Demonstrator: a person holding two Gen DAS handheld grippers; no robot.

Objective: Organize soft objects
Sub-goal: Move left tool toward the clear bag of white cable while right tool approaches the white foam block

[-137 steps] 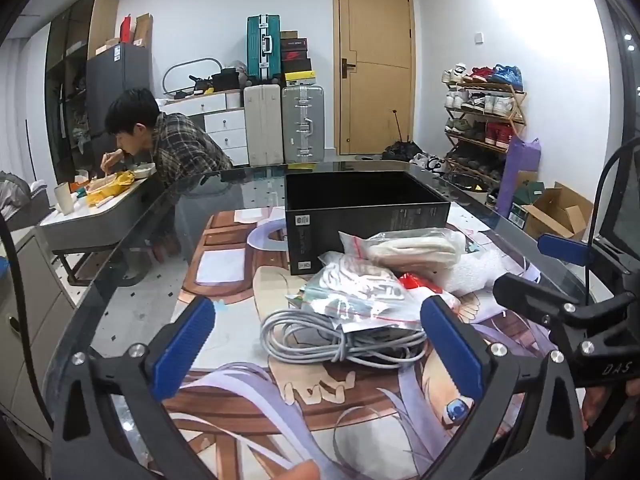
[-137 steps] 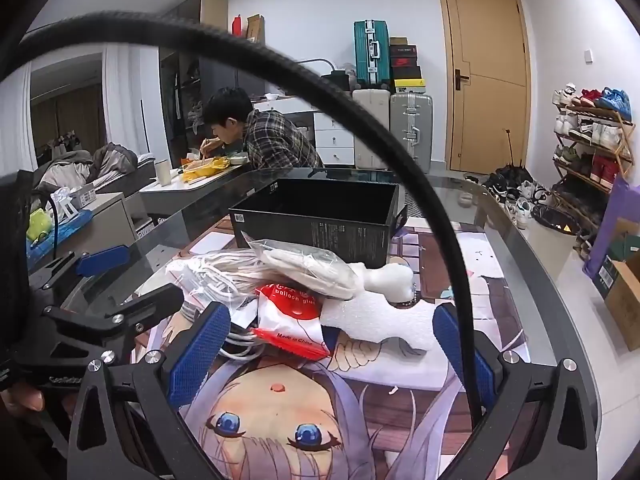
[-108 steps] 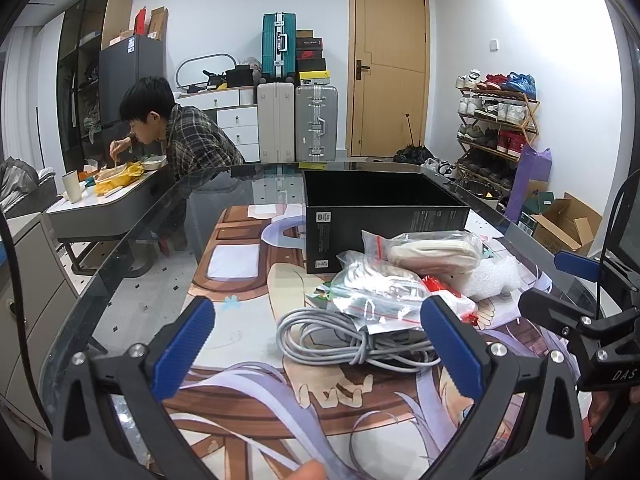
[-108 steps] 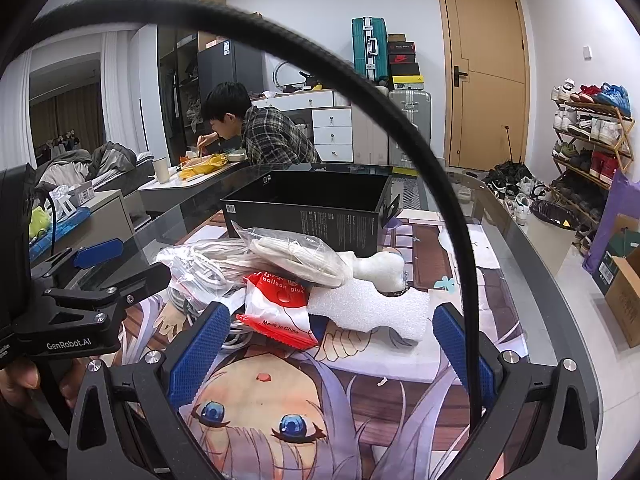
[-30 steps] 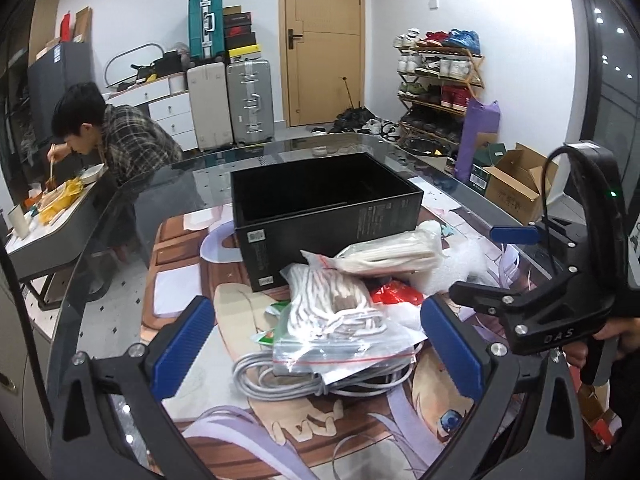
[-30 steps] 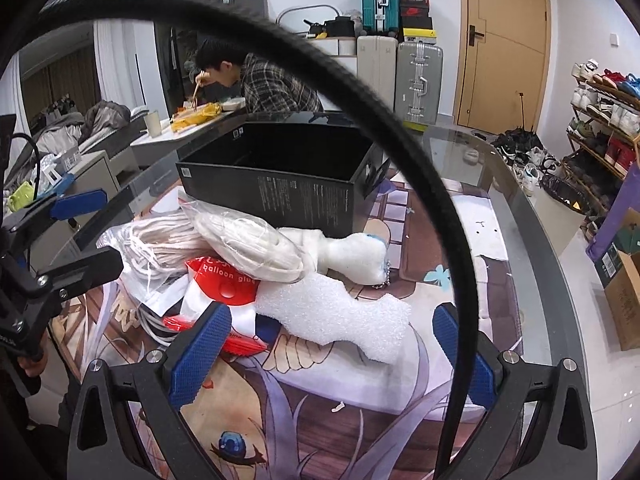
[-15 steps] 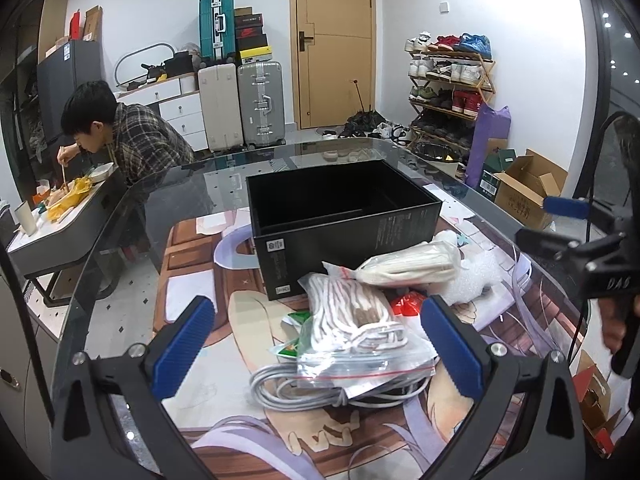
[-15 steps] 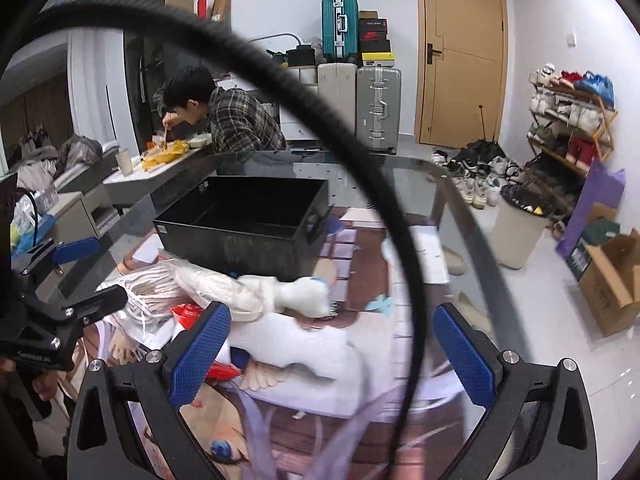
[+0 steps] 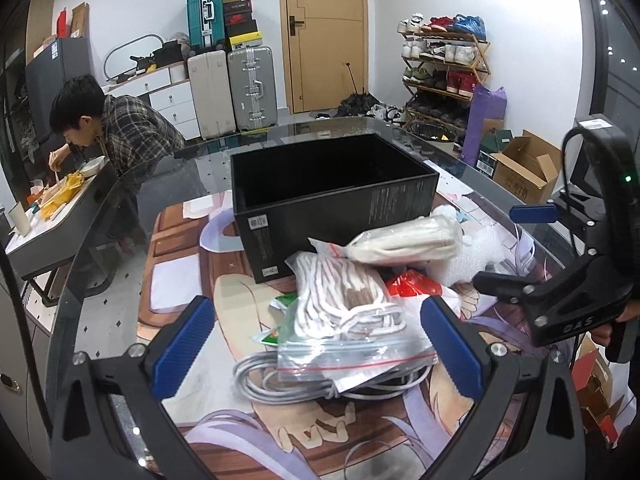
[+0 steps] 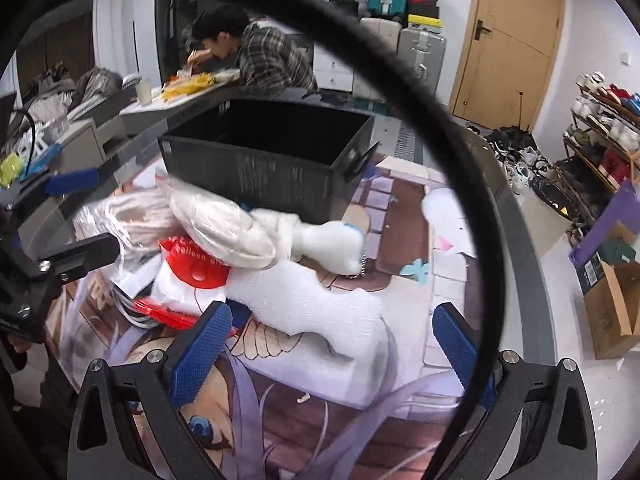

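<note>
Here we hold both grippers over a glass-topped table [image 9: 100, 264] covered by a printed cartoon mat, with a heap of soft things lying just in front of an open black rectangular box [image 9: 332, 184]. Our left gripper [image 9: 316, 332] has its blue-padded fingers spread wide, holding nothing, and between them lies a clear zip bag of white-and-brown striped rope [image 9: 348, 312] resting on top of a coiled grey cable [image 9: 280, 384]. Above that bag, leaning against the box wall, sits a clear bag of cream-coloured cord [image 9: 404, 240], with a red-and-white plastic packet [image 9: 412, 284] tucked under it and a white foam sheet [image 9: 476, 256] to its right. Our right gripper [image 10: 332, 344] is likewise released and empty, its fingers apart on either side of the near end of that foam sheet, seen here as a long white strip; whether they touch it we cannot tell. A small white plush piece with a blue tip [image 10: 332, 244] lies between the foam and the box. A thick black cable [image 10: 452, 160] arcs across the right wrist view. Beyond the table, a person in a plaid shirt [image 9: 132, 136] bends over a grey side table [image 9: 52, 220].
</note>
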